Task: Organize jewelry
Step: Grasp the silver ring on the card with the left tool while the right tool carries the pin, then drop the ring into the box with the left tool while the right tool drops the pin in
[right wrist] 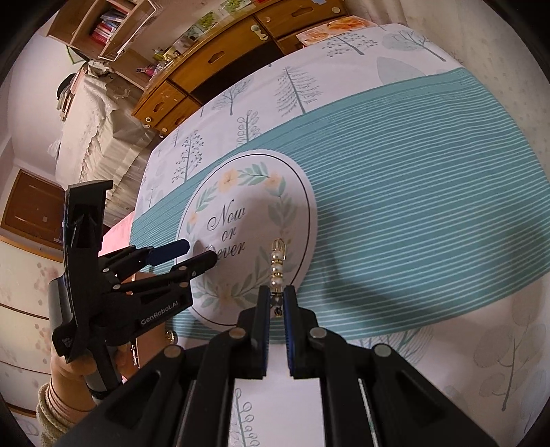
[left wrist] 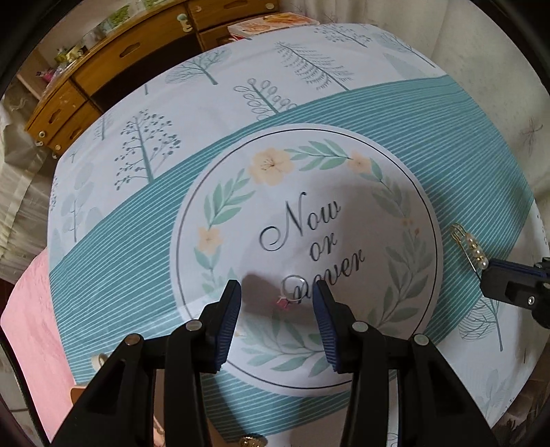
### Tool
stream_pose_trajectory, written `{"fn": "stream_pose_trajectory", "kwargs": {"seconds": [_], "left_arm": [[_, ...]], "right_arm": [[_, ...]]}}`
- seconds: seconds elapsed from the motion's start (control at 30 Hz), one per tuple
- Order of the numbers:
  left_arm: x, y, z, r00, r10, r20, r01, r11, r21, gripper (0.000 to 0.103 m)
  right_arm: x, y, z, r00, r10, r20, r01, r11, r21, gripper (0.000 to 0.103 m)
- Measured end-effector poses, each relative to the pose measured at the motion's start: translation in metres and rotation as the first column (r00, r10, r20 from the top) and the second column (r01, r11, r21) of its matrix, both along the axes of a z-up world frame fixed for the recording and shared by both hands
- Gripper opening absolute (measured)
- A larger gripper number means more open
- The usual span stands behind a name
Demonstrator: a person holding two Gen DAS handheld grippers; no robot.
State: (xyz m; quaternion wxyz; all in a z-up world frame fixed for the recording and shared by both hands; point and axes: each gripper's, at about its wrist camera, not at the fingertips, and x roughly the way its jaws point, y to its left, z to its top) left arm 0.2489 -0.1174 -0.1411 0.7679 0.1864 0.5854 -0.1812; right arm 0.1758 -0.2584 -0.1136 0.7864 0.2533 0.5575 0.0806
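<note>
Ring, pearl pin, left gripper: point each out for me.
ring (left wrist: 295, 286), left wrist view, on its silver band.
pearl pin (right wrist: 277, 269), right wrist view, on its pearls.
left gripper (left wrist: 278, 292), left wrist view, between its fingertips.

Cloth (left wrist: 395, 113) has a white round print (left wrist: 309, 240) in script: "Now or Never". In the left wrist view a ring (left wrist: 293, 287) lies over the start of "Never"; the right wrist view reads it clean. Left gripper (right wrist: 199, 252) body says "GenRobot.AI" in white. Book spines on the shelf (right wrist: 103, 27) too small to read.
</note>
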Motion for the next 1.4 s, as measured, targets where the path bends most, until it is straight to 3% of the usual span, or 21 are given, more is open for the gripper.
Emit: {"fn": "stream_pose_trajectory", "kwargs": {"seconds": [0.13, 0.43, 0.7, 0.8, 0.93, 1.17, 1.27, 1.33, 1.4], "left_arm": [[0.002, -0.006, 0.000, 0.999, -0.042, -0.023, 0.041, 0.999, -0.027, 0.014], [0.003, 0.000, 0.008, 0.999, -0.035, -0.028, 0.034, 0.998, -0.043, 0.014], [-0.027, 0.057, 0.089, 0.996, 0.020, 0.091, -0.006, 0.989, -0.146, 0.014], [-0.048, 0.096, 0.124, 0.988, 0.059, 0.142, -0.033, 0.983, -0.179, 0.014], [-0.073, 0.136, 0.150, 0.977, 0.112, 0.184, -0.070, 0.973, -0.218, 0.014], [-0.114, 0.196, 0.151, 0.963, 0.219, 0.158, -0.154, 0.925, -0.346, 0.014], [-0.131, 0.222, 0.138, 0.949, 0.293, 0.114, -0.213, 0.866, -0.452, 0.014], [-0.141, 0.235, 0.122, 0.931, 0.352, 0.098, -0.264, 0.833, -0.486, 0.014], [-0.151, 0.243, 0.103, 0.910, 0.405, 0.094, -0.314, 0.817, -0.484, 0.014]], "right_arm": [[0.001, -0.002, -0.005, 1.000, -0.004, -0.012, 0.004, 1.000, 0.006, 0.007], [-0.002, -0.002, -0.002, 1.000, -0.007, -0.001, 0.007, 1.000, -0.007, 0.007], [-0.017, 0.034, 0.038, 0.991, 0.089, 0.104, -0.085, 0.996, -0.040, 0.007], [-0.025, 0.056, 0.058, 0.975, 0.150, 0.163, -0.144, 0.988, -0.049, 0.007], [-0.035, 0.092, 0.084, 0.942, 0.239, 0.238, -0.231, 0.971, -0.057, 0.007], [-0.049, 0.153, 0.108, 0.878, 0.359, 0.316, -0.355, 0.932, -0.072, 0.007], [-0.055, 0.174, 0.108, 0.855, 0.391, 0.340, -0.395, 0.917, -0.062, 0.007], [-0.058, 0.186, 0.101, 0.847, 0.405, 0.344, -0.416, 0.908, -0.044, 0.007], [-0.059, 0.196, 0.091, 0.845, 0.419, 0.333, -0.432, 0.901, -0.039, 0.007]]}}
